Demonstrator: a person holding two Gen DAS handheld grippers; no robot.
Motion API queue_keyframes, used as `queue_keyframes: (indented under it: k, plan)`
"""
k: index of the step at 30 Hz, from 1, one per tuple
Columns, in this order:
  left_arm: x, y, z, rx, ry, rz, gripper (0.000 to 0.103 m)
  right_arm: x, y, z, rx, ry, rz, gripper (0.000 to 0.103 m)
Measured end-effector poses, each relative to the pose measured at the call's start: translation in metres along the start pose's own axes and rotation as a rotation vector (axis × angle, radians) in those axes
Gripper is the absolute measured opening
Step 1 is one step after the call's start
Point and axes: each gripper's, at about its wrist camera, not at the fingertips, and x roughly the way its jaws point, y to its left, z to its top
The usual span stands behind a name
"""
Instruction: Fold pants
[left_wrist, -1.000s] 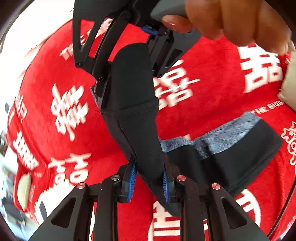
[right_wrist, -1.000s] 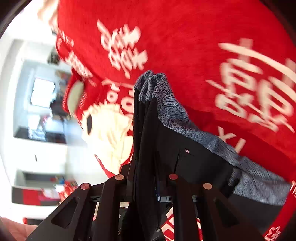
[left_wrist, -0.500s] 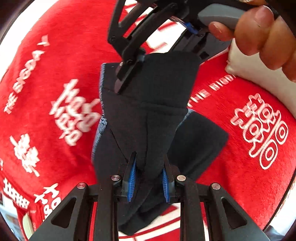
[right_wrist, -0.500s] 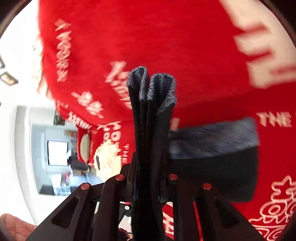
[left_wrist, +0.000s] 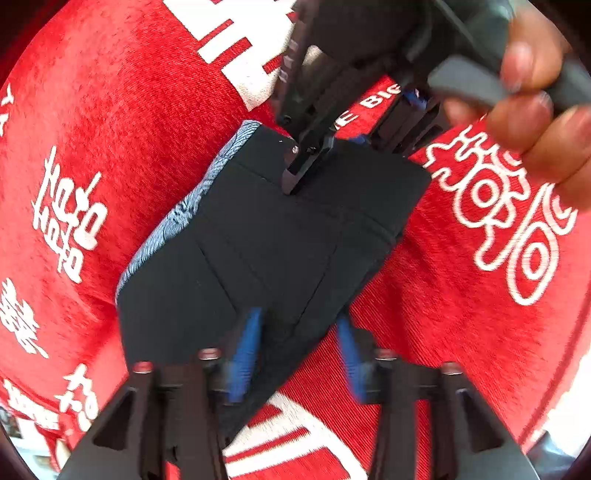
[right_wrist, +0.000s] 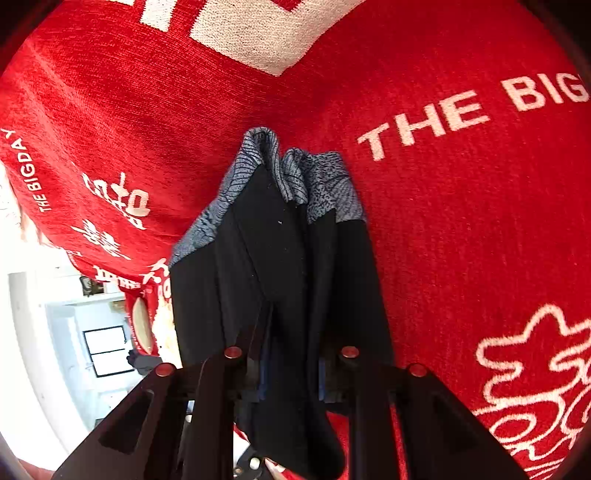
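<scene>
The pants (left_wrist: 273, 240) were seen as a flat, folded black rectangle of smooth, matte cloth, edged along one side by a grey patterned band (left_wrist: 177, 218), and were laid on a red, fuzzy blanket (left_wrist: 122, 122) printed with white characters. In the right wrist view the pants (right_wrist: 280, 280) were bunched into upright folds, the grey band (right_wrist: 295, 177) being crumpled at the far end. The left gripper (left_wrist: 299, 350) was held spread, its blue pads (left_wrist: 243, 354) standing either side of the near edge of the cloth. The right gripper (right_wrist: 291, 358) was pressed together on a fold of the pants. Open blanket was left around the bundle on every side. Half a second earlier the left gripper had been pinching a hanging fold; that grip had since been released and the cloth laid down flat.
</scene>
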Motion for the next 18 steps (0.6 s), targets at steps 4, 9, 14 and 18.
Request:
queue_keyframes:
  k: [4, 9, 14, 18]
  plan:
    - [-0.027, 0.024, -0.012, -0.039, -0.021, -0.03, 0.052, -0.003, 0.005, -0.004, -0.021, -0.006, -0.066, 0.028]
    - [-0.044, 0.105, -0.028, -0.206, -0.032, 0.013, 0.052, 0.001, 0.022, -0.008, -0.04, -0.012, -0.202, 0.033]
    - [-0.01, 0.21, -0.039, -0.467, 0.027, 0.058, 0.066, 0.004, 0.046, -0.017, -0.076, -0.046, -0.396, 0.039]
    - [0.034, 0.263, -0.036, -0.623, 0.063, 0.025, 0.066, -0.003, 0.081, -0.022, -0.184, -0.143, -0.54, 0.039]
